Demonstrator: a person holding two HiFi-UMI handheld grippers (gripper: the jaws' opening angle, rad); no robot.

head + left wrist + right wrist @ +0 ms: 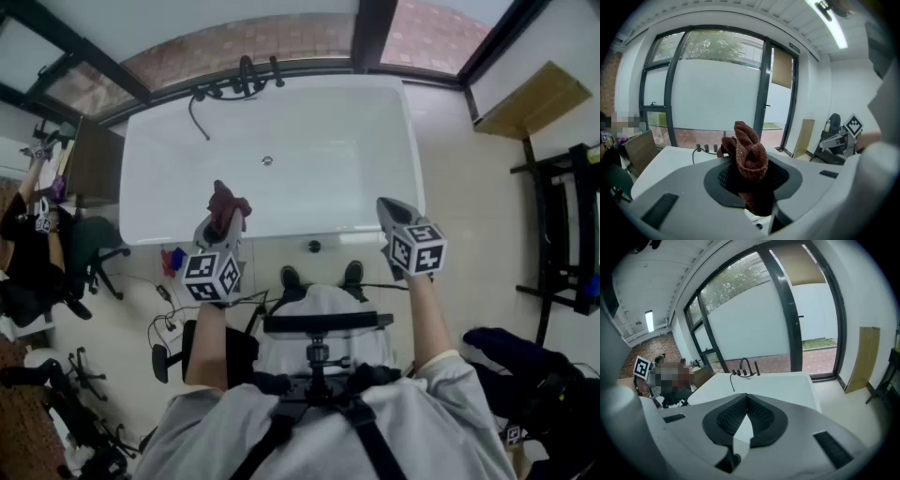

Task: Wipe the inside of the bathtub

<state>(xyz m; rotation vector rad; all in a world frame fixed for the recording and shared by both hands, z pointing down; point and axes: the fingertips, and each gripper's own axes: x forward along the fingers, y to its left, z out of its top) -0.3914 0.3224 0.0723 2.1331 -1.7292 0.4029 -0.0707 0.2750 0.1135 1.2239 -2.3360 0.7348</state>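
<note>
The white bathtub [150, 197] is seen from above, lengthwise across the head view, with a small round drain [267, 160] in its floor and a dark faucet set [242, 79] with a hose mounted on its far rim. The inside of the tub is seen bare and white.

A dark red-brown cloth [226, 203] is held over the near rim of the tub, left of the middle. It is clamped by the left hand-held gripper [221, 223], whose jaws are closed on the cloth's lower part. In the left gripper view the cloth [749, 154] is seen bunched and standing up out of the left hand-held gripper [751, 183], with the tub [665, 161] behind it. Whether the cloth touches the tub cannot be told.

The right hand-held gripper [392, 212] is held over the near right corner of the tub, well apart from the cloth. In the right gripper view the jaw tips of this hand-held gripper [746, 399] are brought together, and nothing is held between them. The tub [787, 385] and the faucet set [744, 366] are seen beyond them.

The person's two shoes [291, 278] are planted on the light floor [459, 216] just beside the tub's near wall. Behind the tub, a window with dark frames [373, 28] is seen, with brick paving outside. A wooden board [539, 98] is leaned at the far right, and a black rack [562, 225] is placed near it. At the left, an office chair [94, 246] and another person [23, 234] are seen.
</note>
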